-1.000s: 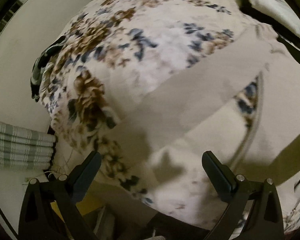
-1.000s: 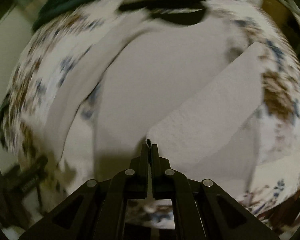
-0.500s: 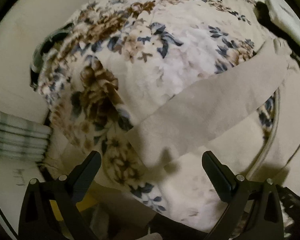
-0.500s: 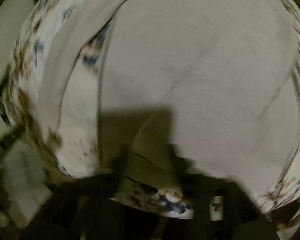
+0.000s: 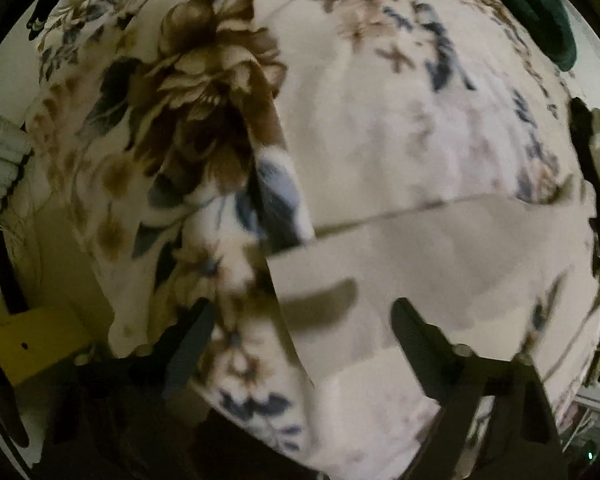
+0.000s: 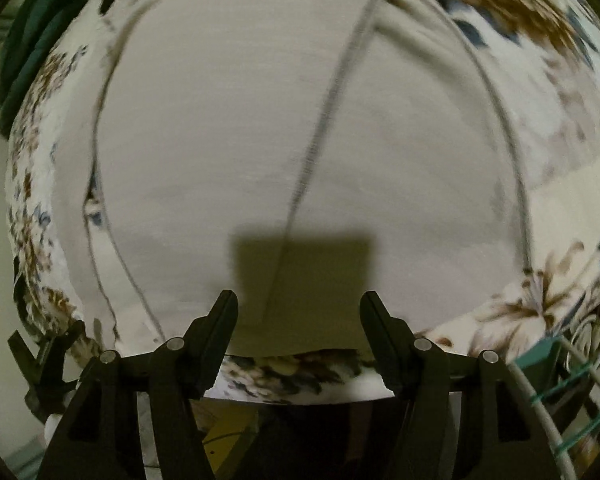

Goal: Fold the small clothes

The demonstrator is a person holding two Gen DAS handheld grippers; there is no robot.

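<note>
the left gripper (image 5: 300, 320) hung with its fingers spread wide and nothing between them, blurred at the bottom of its own view. directly ahead of it lay a pale beige garment (image 5: 440, 276), folded flat on a floral blanket (image 5: 204, 92); the garment's near left corner sat between the two fingertips in the picture, though whether they touched the cloth could not be told. a finger shadow fell across that corner. the blanket bulged over the whole scene, with a large brown flower and blue-grey leaves to the left of the garment. low at the left edge showed a yellow box (image 5: 28, 340), and higher on that edge a stack of striped folded cloths (image 5: 0, 160). at the far upper right lay a dark green fabric (image 5: 540, 12).

the right gripper (image 6: 299, 308) was likewise released, its fingers parted and grasping nothing. it hovered over the near hem of the same beige garment (image 6: 240, 140), which filled most of that view and carried a stitched seam running from the top down toward the gripper's shadow. the floral blanket (image 6: 540, 308) showed under the hem and around the garment. at the lower left edge a dark clamp-like shape (image 6: 44, 364) stood, too unclear to name. the dark green fabric (image 6: 32, 56) lay at the far upper left.
</note>
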